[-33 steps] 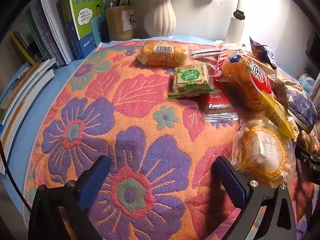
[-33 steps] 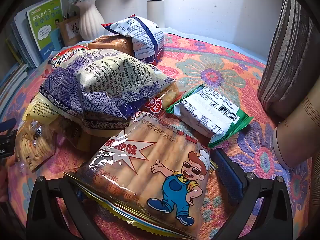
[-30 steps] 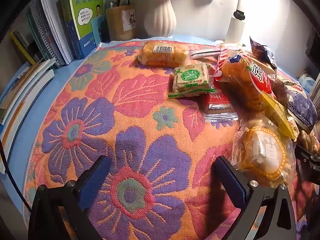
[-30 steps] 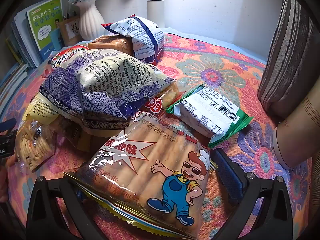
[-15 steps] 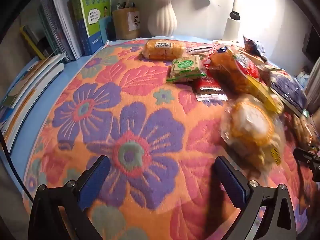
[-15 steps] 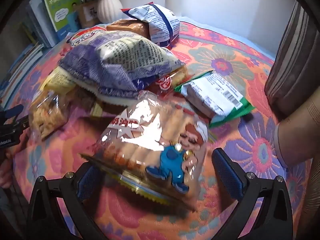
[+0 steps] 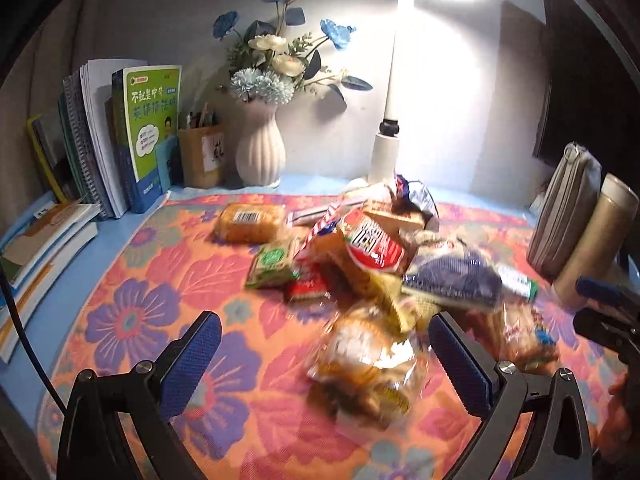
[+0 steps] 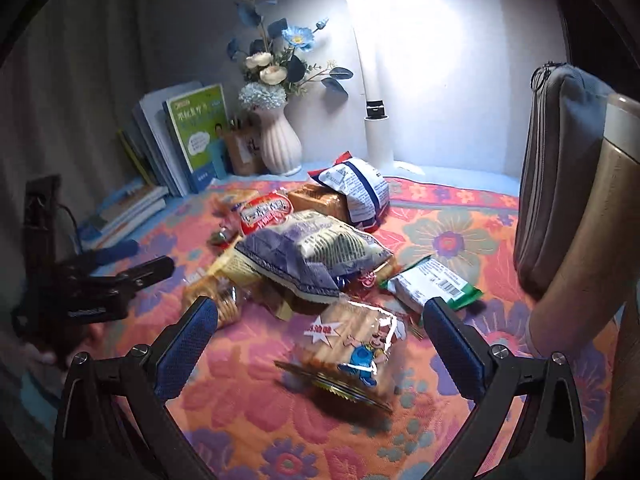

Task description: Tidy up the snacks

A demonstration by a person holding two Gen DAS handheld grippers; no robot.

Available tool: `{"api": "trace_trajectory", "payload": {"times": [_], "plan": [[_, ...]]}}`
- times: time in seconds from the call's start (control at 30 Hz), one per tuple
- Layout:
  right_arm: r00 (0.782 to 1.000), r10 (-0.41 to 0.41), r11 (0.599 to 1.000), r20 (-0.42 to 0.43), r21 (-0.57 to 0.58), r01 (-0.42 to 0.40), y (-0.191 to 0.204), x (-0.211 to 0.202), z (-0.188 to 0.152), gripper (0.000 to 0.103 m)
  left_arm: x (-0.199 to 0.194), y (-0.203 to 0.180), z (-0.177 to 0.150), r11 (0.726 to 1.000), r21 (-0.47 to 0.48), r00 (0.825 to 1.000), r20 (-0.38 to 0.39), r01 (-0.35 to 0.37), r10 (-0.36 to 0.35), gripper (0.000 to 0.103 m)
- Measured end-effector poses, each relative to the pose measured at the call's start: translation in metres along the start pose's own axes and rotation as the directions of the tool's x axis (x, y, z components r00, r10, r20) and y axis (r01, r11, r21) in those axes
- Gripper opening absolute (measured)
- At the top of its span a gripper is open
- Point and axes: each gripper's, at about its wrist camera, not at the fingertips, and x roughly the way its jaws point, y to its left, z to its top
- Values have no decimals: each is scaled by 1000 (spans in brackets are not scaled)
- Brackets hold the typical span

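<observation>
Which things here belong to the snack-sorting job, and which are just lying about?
Job:
- cartoon snack bag
- purple bag
- green-edged packet
- round cracker bag
- bread pack

Lying about:
- vase
- books
- pen holder
- lamp
- flask

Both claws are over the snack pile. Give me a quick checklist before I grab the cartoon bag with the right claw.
1. Right claw open: ok, jaws spread wide.
2. Right claw holds nothing: ok.
3. Cartoon bag between the right claw's fingers: ok, it lies ahead of them on the flowered cloth.
4. Bag free of other snacks: cannot tell; its far end meets the purple bag.
5. Left claw out of the way: ok, open and holding nothing, off to the left side of the pile.
6. Sharp view of the bag: not ok, its near edge is blurred.
</observation>
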Motion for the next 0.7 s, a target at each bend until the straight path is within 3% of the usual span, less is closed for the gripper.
{"api": "trace_trajectory", "payload": {"times": [0.2,0.3,0.4,0.5,0.7], "plan": [[994,-113,991,-12,67,113,-22,18,-16,103,27,-3,-9,999,-28,999,-29,-19,18,103],[997,-82,988,6,133,81,-34,18,-19,103,30,-5,-12,1000,-20,1000,-29,0,0,103],[996,-41,987,-74,149,51,-42,30,-19,103,31,-4,-13,999,-23,999,-35,36,-37,103],[996,-13,990,-93,140,26,-39,33,-19,103,29,2,-13,998,-57,999,-24,39,-41,103],[994,-58,995,-90,73,65,-26,32,-19,103,28,0,-13,998,-58,1000,-12,15,-15,103]]}}
